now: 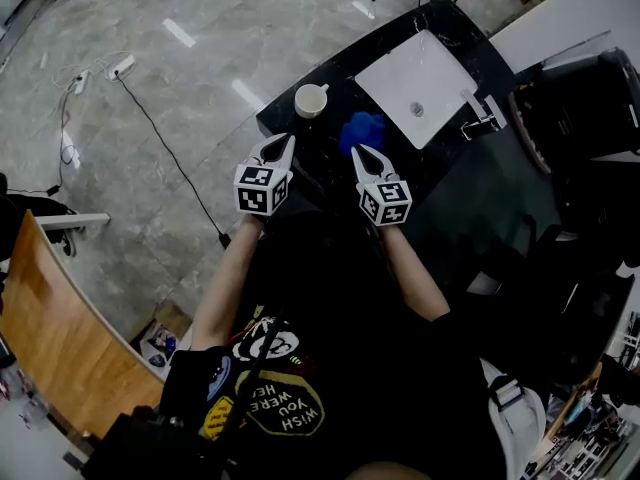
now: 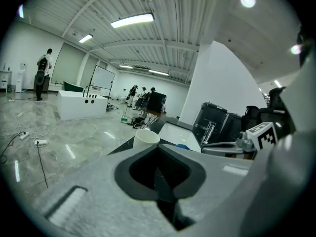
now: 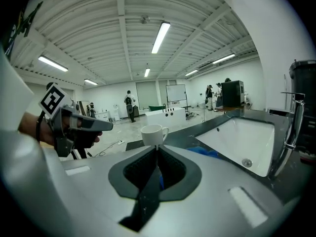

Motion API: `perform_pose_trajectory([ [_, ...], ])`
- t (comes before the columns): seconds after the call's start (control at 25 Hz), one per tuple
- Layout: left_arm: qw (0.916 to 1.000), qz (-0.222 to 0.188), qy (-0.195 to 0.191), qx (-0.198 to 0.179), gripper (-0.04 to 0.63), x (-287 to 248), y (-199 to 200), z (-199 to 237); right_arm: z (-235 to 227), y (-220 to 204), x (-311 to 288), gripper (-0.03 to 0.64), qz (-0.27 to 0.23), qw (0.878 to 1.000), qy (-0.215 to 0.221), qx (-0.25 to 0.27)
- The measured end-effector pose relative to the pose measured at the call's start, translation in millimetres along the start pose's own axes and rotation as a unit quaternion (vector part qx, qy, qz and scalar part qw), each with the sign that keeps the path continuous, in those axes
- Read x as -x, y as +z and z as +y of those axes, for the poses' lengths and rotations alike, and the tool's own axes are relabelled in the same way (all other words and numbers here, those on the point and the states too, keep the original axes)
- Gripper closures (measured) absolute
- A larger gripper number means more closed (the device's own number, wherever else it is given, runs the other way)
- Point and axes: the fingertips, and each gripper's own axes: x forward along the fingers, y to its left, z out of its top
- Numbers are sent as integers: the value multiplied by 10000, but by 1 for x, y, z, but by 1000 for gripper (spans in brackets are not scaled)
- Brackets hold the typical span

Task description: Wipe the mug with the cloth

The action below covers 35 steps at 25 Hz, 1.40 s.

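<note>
Mug point(image 1: 311, 99): upright, left gripper point(image 1: 288, 141) aimed at it.
Cloth point(image 1: 362, 130): just ahead of right gripper point(image 1: 359, 153), for me to grab.
Jaws: both clenched, empty.

black shirt point(image 1: 350, 318), print point(image 1: 285, 405) reading "WISH YOU WERE HE", upside down

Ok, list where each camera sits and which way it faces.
Head view: on the person's head, steeply down on mug, blue cloth, sink; forearms, left hand-held gripper, right hand-held gripper show.
Left gripper view: rides its hand-held gripper, facing the mug; shut jaws show.
Right gripper view: likewise, facing mug and sink; shut jaws show.
Shared: both gripper views see the mug.
</note>
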Motion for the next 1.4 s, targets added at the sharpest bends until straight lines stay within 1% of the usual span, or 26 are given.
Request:
perform_pose_trajectory([
  [0.2,9991,246,46,-344,592,-33,8,27,-13,-4,-7,609,142,9997,-113,132],
  [0.32,9977,396,244,-499,594,-51,6,48,-28,-4,-19,589,191,9994,-260,138],
  [0.4,9973,421,439,-408,594,-61,5,64,-46,-5,-28,589,266,9984,-504,6],
  [0.44,9974,417,505,-299,594,-66,4,71,-54,-7,-32,587,337,9975,-617,-109],
  [0.48,9977,402,523,-183,594,-71,4,78,-60,-10,-38,570,434,9964,-689,-254],
  [0.52,9981,372,490,-78,594,-76,5,82,-65,-14,-43,527,550,9951,-720,-405],
  [0.56,9986,323,416,13,594,-81,7,85,-68,-17,-48,459,669,9936,-740,-523],
  [0.64,9994,222,228,144,594,-90,14,87,-75,-23,-57,446,876,9908,-849,-578],
  [0.76,9997,190,-44,122,594,-102,21,82,-83,-32,-69,427,1147,9873,-973,-509],
  [0.84,9997,188,-120,93,594,-109,24,78,-83,-39,-80,420,1310,9861,-947,-391],
  [0.92,9997,236,-86,46,594,-113,22,76,-79,-45,-87,450,1403,9855,-939,-190],
  [1.0,9995,321,-33,-18,594,-116,18,76,-74,-47,-92,478,1373,9865,-897,11],
  [1.04,9994,355,-16,-30,594,-118,17,77,-69,-47,-95,487,1329,9877,-817,71],
  [1.12,9992,393,-5,-23,594,-118,16,79,-57,-45,-99,499,1254,9909,-485,105],
  [1.2,9992,409,-1,-1,594,-118,15,79,-43,-44,-102,506,1205,9927,-57,84],
  [1.24,9991,418,0,14,594,-118,14,79,-39,-41,-103,510,1132,9935,91,8],
  [1.28,9991,429,-1,23,594,-118,12,79,-39,-34,-105,515,1002,9948,146,-108],
  [1.4,9990,456,-8,28,594,-120,11,78,-55,3,-120,520,480,9981,15,-377],
])
